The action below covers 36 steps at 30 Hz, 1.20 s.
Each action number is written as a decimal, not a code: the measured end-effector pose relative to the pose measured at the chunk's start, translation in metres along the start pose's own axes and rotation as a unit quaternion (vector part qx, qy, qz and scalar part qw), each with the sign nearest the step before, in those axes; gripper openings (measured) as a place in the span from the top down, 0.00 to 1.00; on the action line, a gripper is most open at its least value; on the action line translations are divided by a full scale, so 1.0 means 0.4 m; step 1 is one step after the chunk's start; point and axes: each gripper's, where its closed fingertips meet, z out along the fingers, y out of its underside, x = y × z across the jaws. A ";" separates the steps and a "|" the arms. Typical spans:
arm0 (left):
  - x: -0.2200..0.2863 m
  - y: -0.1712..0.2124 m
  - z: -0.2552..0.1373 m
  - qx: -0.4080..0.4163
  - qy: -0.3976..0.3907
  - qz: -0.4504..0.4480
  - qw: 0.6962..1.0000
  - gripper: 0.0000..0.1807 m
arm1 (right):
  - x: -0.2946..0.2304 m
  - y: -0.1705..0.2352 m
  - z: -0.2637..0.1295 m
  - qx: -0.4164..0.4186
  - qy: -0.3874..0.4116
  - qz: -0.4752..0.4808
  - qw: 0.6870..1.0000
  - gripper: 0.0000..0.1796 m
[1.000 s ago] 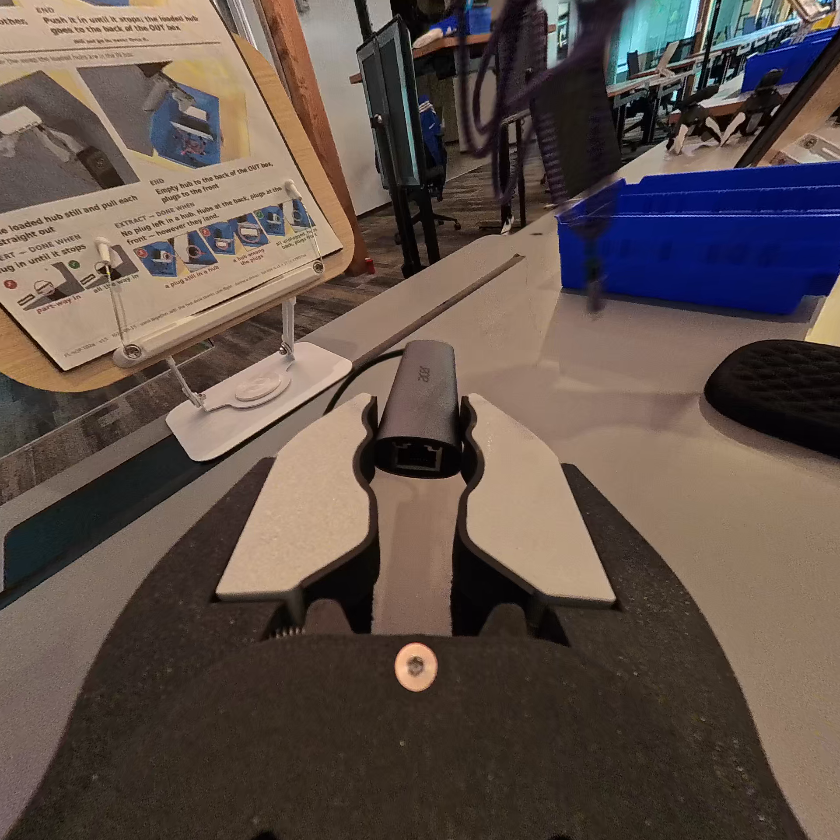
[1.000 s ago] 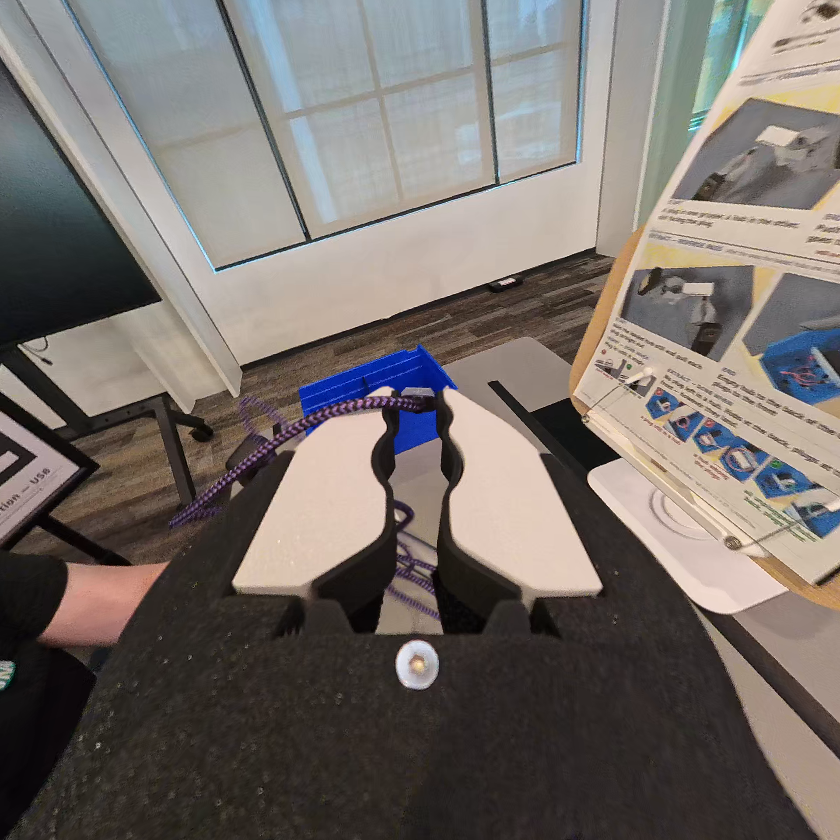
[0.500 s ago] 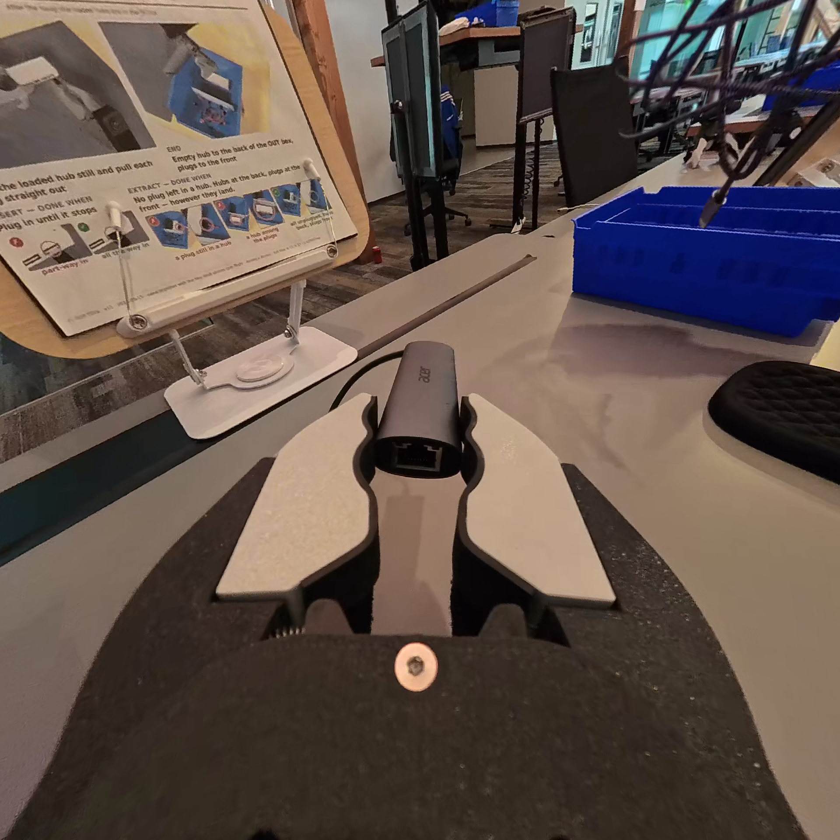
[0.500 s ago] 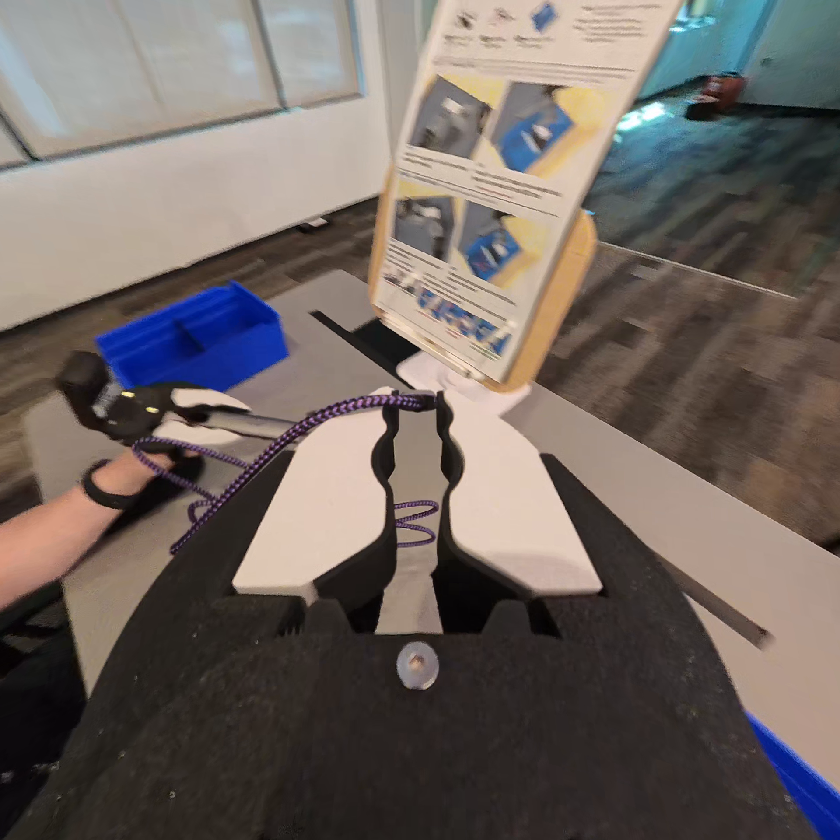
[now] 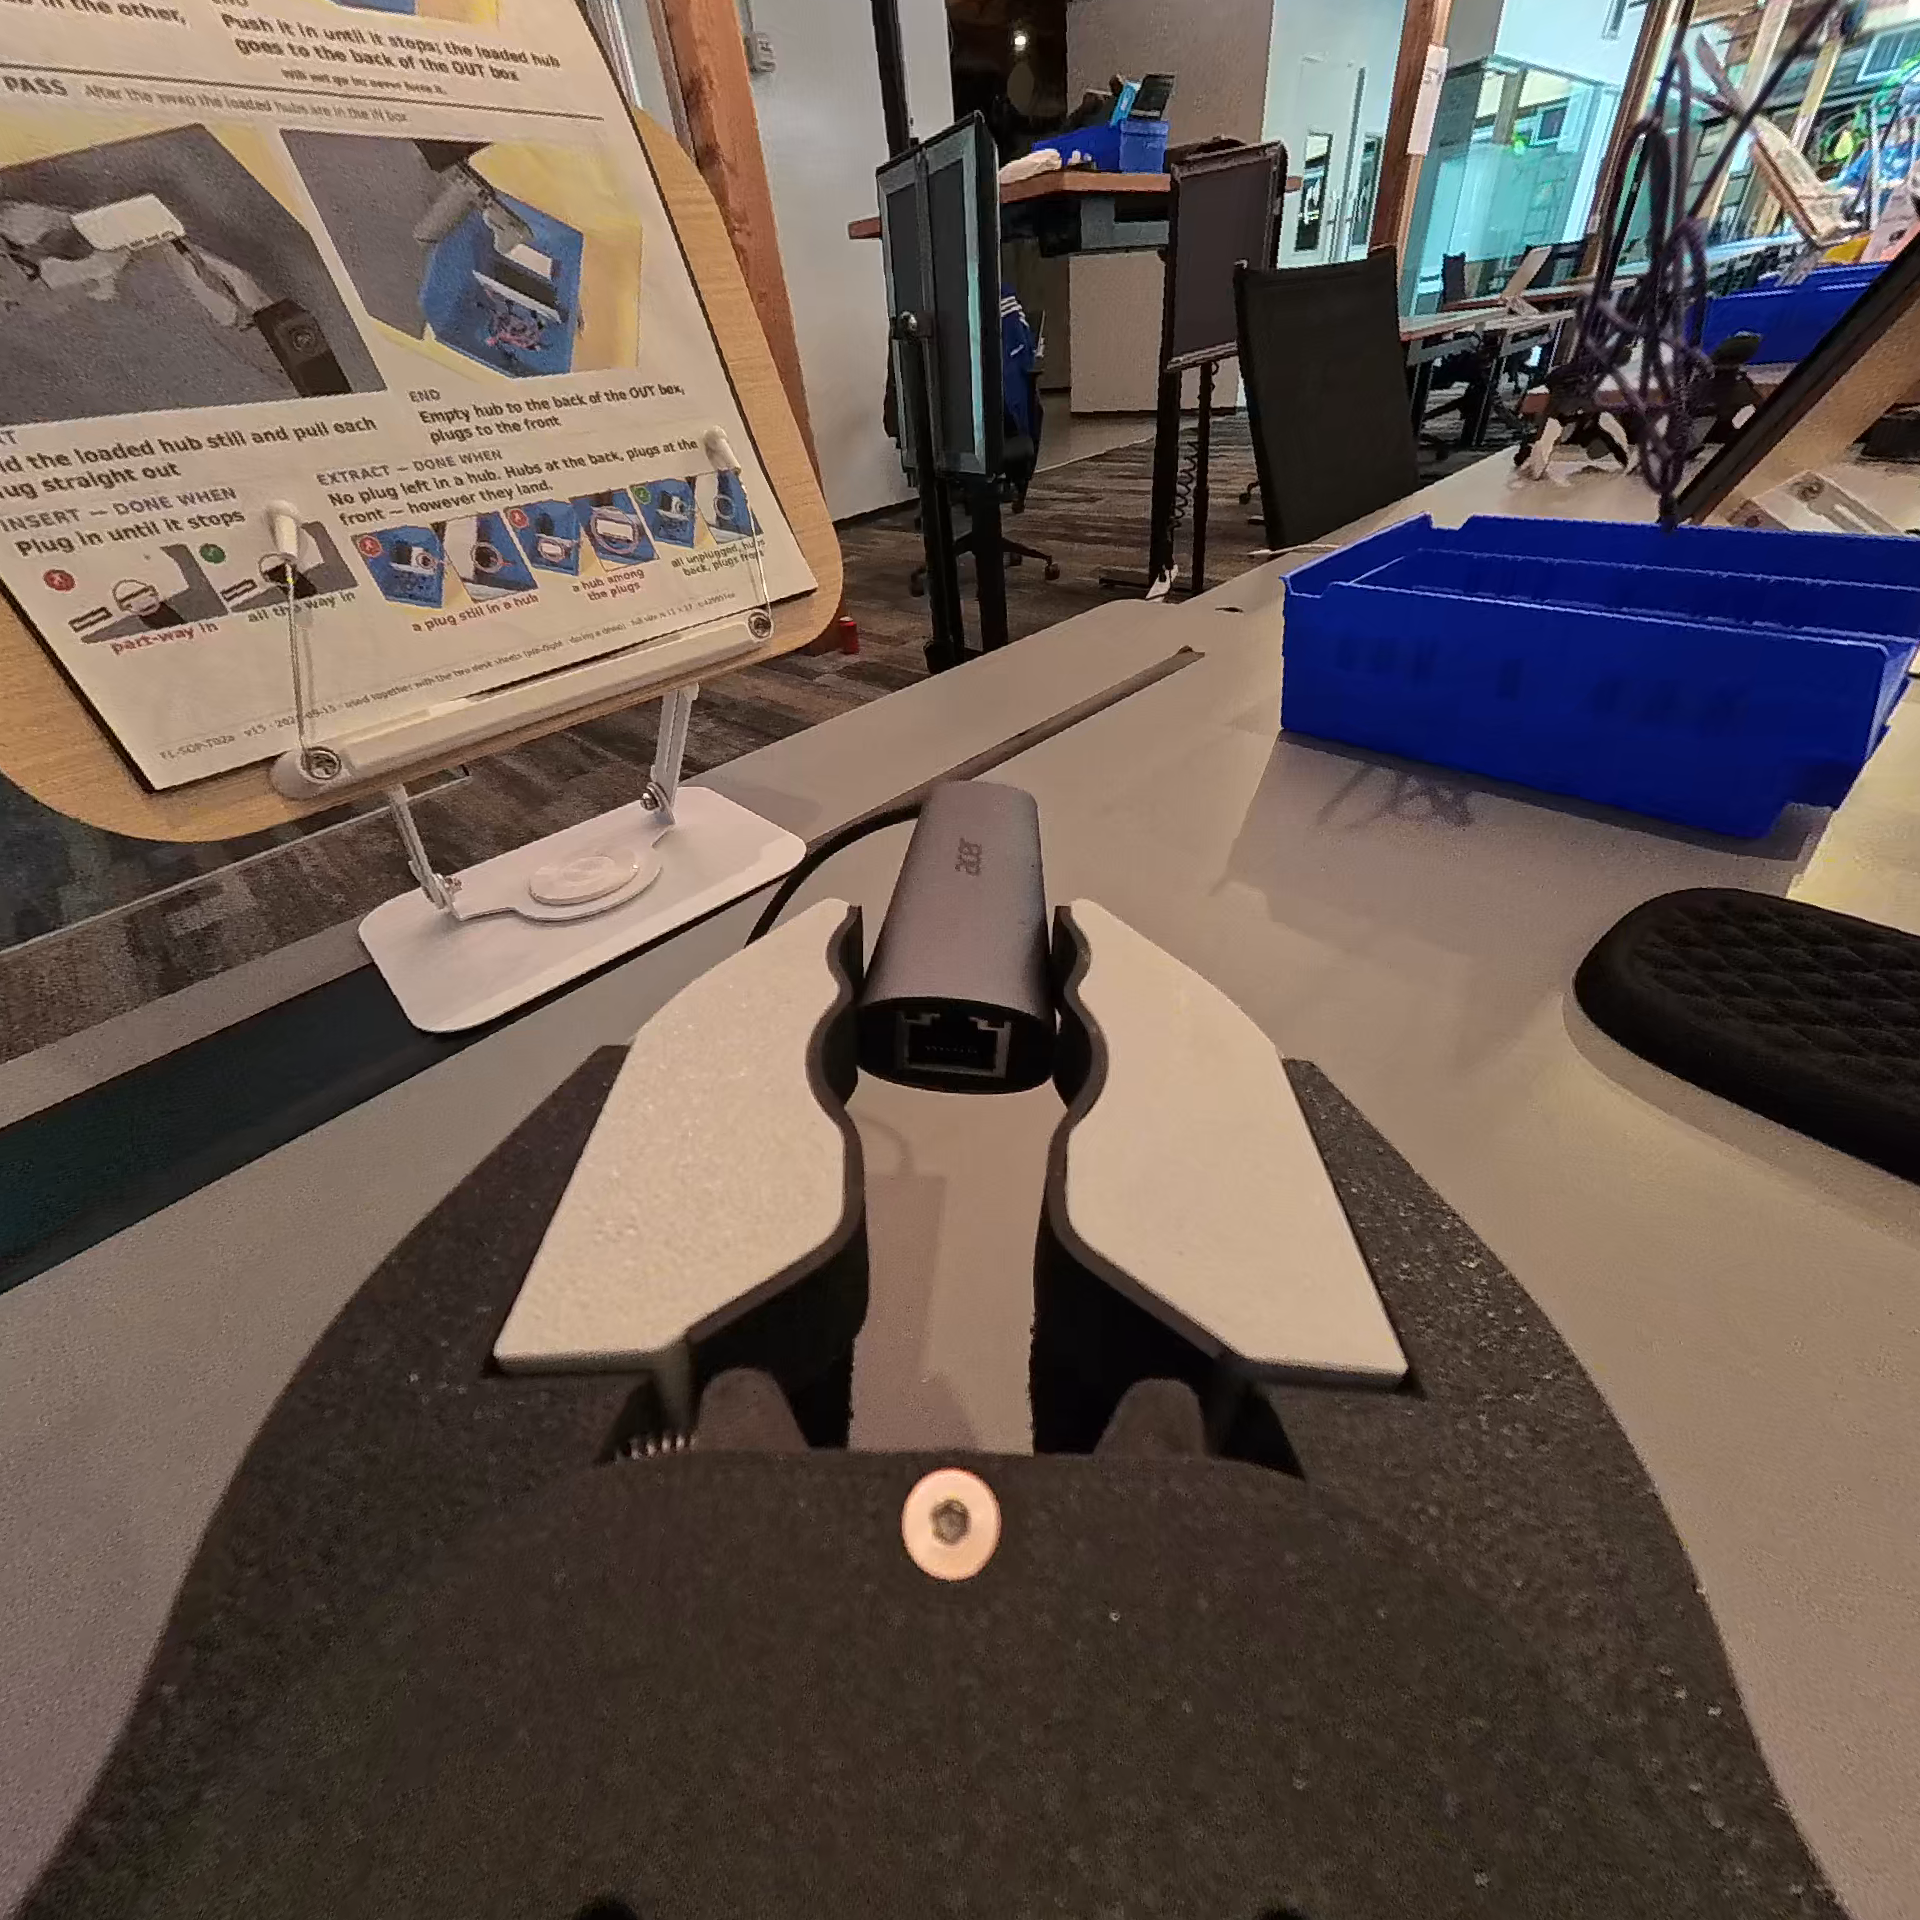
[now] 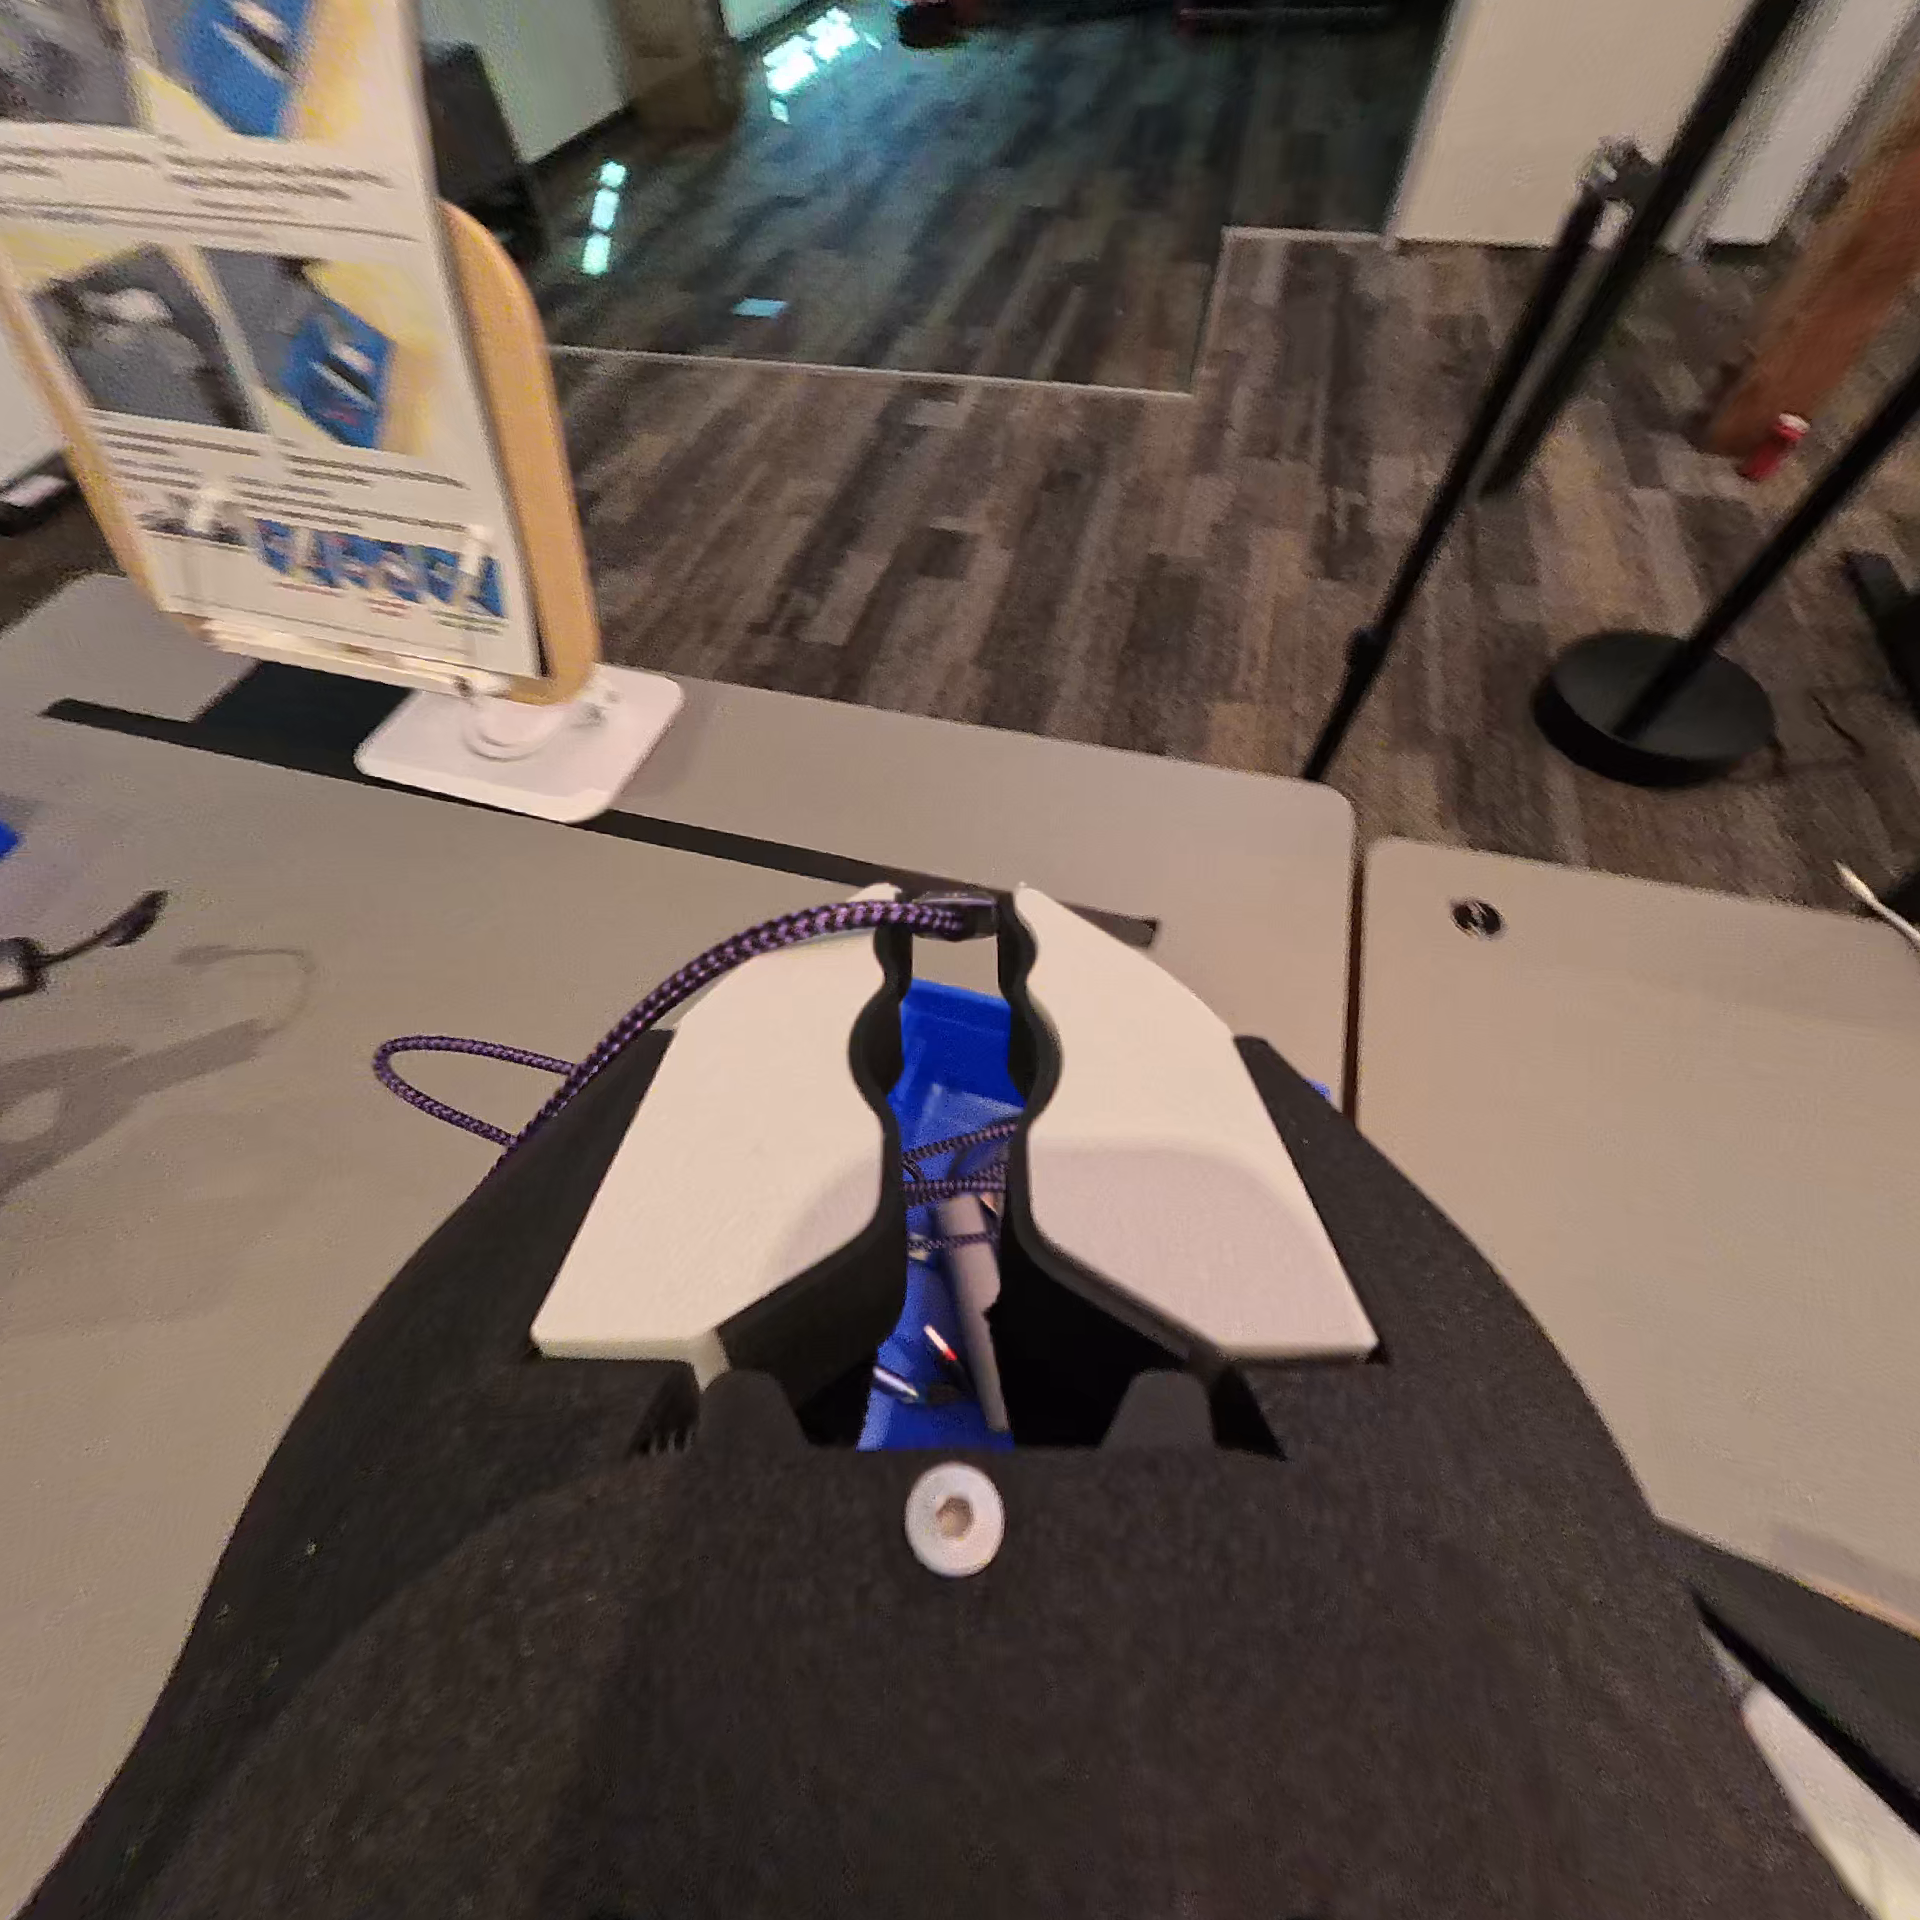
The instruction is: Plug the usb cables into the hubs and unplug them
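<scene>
Hub (image 5: 961,935) clamped in left tool (image 5: 954,930); right tool (image 6: 951,914) apparently pinching cable (image 6: 727,961).

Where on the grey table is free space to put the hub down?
Bare table lies ahead of the hub, between the white stand base, the blue bin and the black pad. The bin itself is crowded.

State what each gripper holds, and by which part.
Left gripper clamps the grey hub by its sides, near the end facing the camera. Right gripper pinches the purple cable at its dark plug end.
</scene>
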 end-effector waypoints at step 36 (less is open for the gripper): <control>0.001 -0.008 -0.005 0.008 0.008 -0.014 1.000 0.81 | 0.106 0.684 0.165 -0.341 0.007 0.140 0.930 0.88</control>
